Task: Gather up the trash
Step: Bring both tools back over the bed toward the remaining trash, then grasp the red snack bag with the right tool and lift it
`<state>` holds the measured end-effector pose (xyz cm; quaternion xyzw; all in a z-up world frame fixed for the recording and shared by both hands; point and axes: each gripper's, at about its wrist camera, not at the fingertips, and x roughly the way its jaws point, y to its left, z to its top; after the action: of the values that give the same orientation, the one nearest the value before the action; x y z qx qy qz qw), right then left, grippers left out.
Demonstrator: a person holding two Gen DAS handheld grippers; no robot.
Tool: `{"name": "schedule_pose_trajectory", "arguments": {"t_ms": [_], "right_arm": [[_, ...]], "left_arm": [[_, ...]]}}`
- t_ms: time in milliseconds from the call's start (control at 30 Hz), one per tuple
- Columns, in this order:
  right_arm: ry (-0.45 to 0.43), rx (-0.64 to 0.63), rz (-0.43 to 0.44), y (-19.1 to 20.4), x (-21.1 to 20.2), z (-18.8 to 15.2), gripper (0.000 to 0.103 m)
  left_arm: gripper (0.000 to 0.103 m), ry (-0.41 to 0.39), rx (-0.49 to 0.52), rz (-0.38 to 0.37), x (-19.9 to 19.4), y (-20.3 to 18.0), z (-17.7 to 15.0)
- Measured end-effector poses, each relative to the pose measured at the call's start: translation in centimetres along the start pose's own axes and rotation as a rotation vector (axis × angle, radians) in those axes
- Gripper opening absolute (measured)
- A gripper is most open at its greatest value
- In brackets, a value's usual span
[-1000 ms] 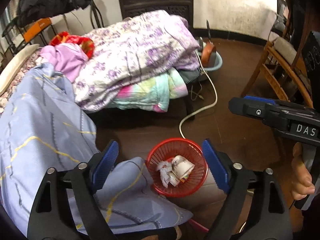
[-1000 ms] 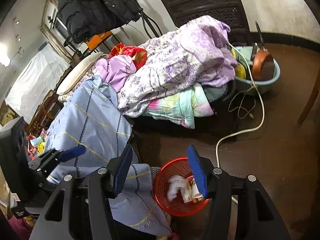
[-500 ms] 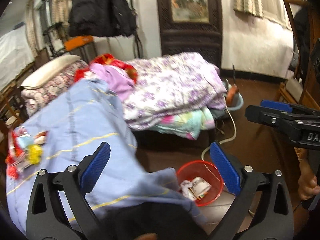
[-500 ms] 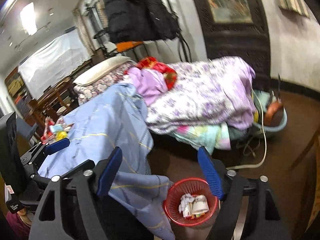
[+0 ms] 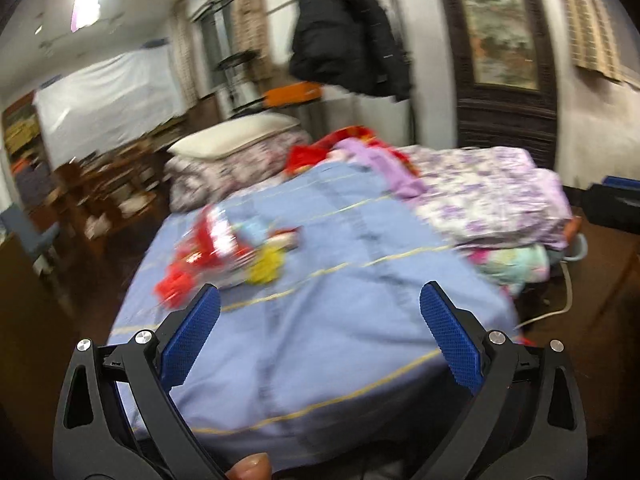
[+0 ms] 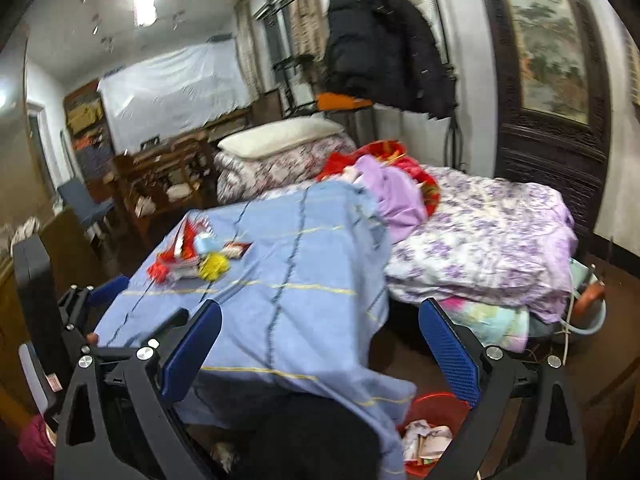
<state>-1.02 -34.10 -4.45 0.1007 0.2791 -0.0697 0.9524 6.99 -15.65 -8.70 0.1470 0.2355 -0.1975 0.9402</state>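
Both grippers' fingers (image 5: 448,336) wide apart — wrappers (image 6: 192,258) beyond, untouched.

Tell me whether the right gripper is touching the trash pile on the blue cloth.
Apart. The right wrist view shows the right gripper open and empty, with bare blue cloth between its pads and the trash pile.

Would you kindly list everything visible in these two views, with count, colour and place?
trash pile: one cluster, red, yellow, white, on the blue sheet's far left part
waste basket: one, red, on the floor below the sheet's edge, paper inside
blue sheet: one, blue, yellow lines, foreground
floral quilt: one, purple-white, right of the sheet
pillow: one, cream, behind
coat: one, black, hanging at the back
left gripper: one, black, blue jaws open, empty
right gripper: one, black, blue jaws just opened, empty
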Motion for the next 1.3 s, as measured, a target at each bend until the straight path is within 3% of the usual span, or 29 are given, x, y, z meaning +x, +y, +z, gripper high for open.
{"name": "schedule_pose_trajectory", "arguments": {"t_ms": [133,300,500,600,733,833,933,1300], "right_arm": [[0.055,-0.059,0.022,3.9,3.1,-0.3,0.097],[0.105,-0.124,0.029,7.3,5.9,-0.8,0.097],[0.145,-0.138,0.068,9.9,9.7,-0.5,0.097],[0.128,-0.162,0.093,11.8,11.3,0.7,0.097],[0.099,-0.206,0.141,15.0,13.2,2.6,0.097],[0.076,-0.242,0.172,17.6,14.7,3.5,0.097],[0.064,-0.268,0.201,19.8,16.2,4.1,0.090],[0.125,-0.288,0.180,23.5,22.8,5.2,0.064]], "left_arm": [[0.096,0.059,-0.075,0.074,2.0,5.3,-2.3],[0.096,0.164,-0.213,0.104,5.2,11.9,-5.0],[0.096,0.239,-0.339,0.084,8.0,16.7,-6.9],[0.096,0.266,-0.455,0.011,8.8,18.6,-8.2],[0.096,0.215,-0.446,0.010,8.1,19.0,-8.8],[0.096,0.220,-0.363,0.067,8.4,17.6,-8.9],[0.096,0.244,-0.294,0.124,8.9,16.3,-8.7],[0.096,0.213,-0.364,0.046,8.6,17.6,-8.7]]}}
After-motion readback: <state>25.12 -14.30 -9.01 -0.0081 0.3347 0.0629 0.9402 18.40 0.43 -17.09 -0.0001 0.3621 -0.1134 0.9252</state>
